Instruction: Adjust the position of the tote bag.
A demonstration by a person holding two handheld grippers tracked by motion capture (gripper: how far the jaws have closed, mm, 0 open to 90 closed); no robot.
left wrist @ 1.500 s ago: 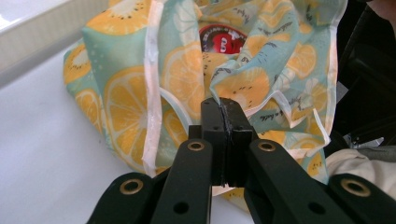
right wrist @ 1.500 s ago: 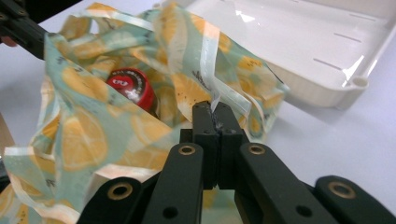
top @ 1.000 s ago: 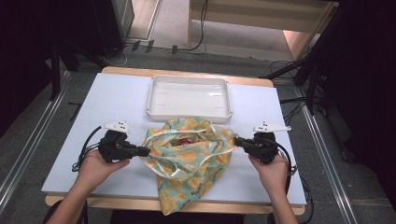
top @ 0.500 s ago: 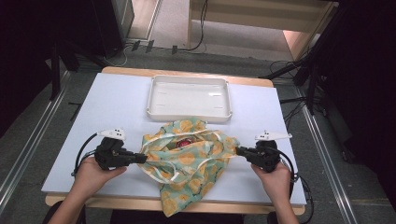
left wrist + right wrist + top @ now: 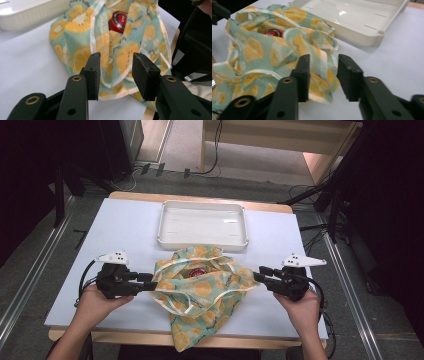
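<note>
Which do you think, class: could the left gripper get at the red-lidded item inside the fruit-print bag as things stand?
Probably yes. The left gripper faces the bag, its fingers have just been opening, and the red lid shows through the bag's mouth. Loose folds of cloth lie between, though, and might snag.

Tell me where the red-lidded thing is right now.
In the high view the red lid sits mid-table, nestled in the open mouth of the fruit-print cloth bag, just in front of the white tray.
</note>
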